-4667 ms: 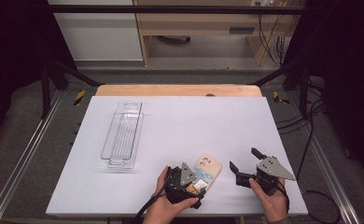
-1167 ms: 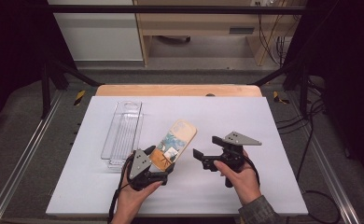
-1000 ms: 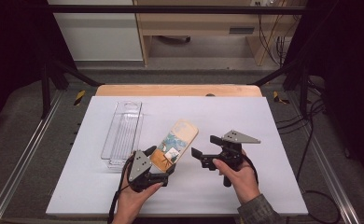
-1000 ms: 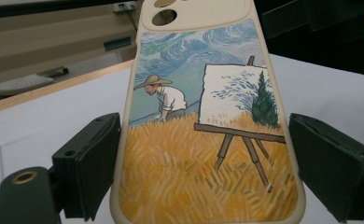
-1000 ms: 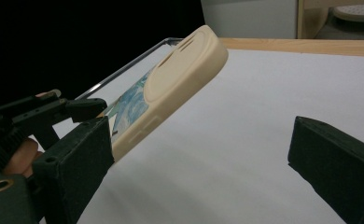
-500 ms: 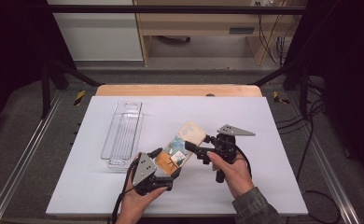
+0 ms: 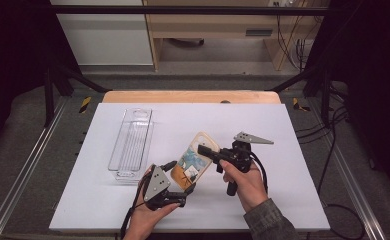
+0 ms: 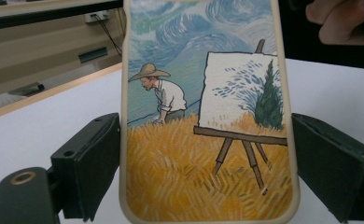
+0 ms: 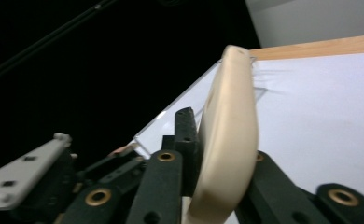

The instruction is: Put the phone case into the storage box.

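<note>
A cream-edged phone case (image 7: 195, 161) printed with a painter at an easel in a wheat field is held up above the white table (image 7: 293, 150). My left gripper (image 7: 179, 178) is shut across its lower width, a jaw pressing each long side (image 8: 94, 163). In the left gripper view the painted back of the phone case (image 8: 203, 93) faces the camera. My right gripper (image 7: 209, 150) has just been closing on the case's far end. In the right gripper view the phone case (image 9: 229, 135) stands edge-on, pinched between the jaws of my right gripper (image 9: 217, 179).
A clear plastic tray (image 7: 130, 145) lies lengthwise on the left half of the table, close to my left hand. A wooden strip (image 7: 188, 96) borders the table's far edge. Metal rails run along both sides.
My right gripper has come in from the right to the case's far end and its jaws have closed on it. The left gripper has kept its hold, hardly moving.
</note>
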Available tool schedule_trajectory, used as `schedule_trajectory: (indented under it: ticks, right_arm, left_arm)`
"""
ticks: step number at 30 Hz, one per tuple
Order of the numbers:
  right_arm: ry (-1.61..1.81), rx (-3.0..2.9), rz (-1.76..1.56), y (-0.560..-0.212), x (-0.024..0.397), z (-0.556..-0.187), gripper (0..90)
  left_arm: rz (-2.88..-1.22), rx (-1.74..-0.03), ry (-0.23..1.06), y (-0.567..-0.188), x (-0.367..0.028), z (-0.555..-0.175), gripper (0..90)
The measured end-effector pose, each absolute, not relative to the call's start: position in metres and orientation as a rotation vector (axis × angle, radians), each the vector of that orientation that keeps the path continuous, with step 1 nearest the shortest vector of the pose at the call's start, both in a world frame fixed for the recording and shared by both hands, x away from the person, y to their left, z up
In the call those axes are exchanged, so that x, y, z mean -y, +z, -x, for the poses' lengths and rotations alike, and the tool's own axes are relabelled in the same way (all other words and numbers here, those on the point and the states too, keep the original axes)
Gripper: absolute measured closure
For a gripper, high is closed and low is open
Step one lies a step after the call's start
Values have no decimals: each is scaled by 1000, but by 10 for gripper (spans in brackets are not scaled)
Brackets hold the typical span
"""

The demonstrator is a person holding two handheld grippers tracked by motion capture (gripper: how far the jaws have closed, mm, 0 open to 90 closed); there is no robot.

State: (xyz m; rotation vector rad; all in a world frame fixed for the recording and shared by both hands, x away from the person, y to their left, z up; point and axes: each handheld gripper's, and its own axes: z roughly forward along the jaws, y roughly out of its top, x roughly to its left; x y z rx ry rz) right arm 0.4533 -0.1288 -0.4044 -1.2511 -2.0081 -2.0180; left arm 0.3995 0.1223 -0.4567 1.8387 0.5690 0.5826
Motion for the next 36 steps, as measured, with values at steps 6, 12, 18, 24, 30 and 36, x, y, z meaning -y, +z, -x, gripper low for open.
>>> schedule_trajectory:
  ticks: [6, 12, 18, 24, 30, 36]
  right_arm:
    - [-2006, 2060, 1194, -395, 118, -448, 883]
    - [-2042, 2172, 1193, -386, 106, -442, 889]
    - [-2048, 2278, 1180, -384, 96, -438, 889]
    - [-2031, 2328, 1152, -388, 85, -436, 889]
    - [-2010, 2363, 1124, -393, 74, -434, 889]
    - [-1996, 2373, 1092, -396, 67, -431, 888]
  left_arm:
    - [-1837, -573, 636, -457, -123, -399, 111]
    - [-1784, -600, 674, -460, -127, -401, 86]
    - [-1734, -627, 671, -459, -129, -401, 49]
    - [-1694, -628, 645, -455, -129, -400, 36]
    - [-1660, -640, 638, -452, -131, -401, 28]
    - [-1652, -642, 640, -451, -133, -401, 28]
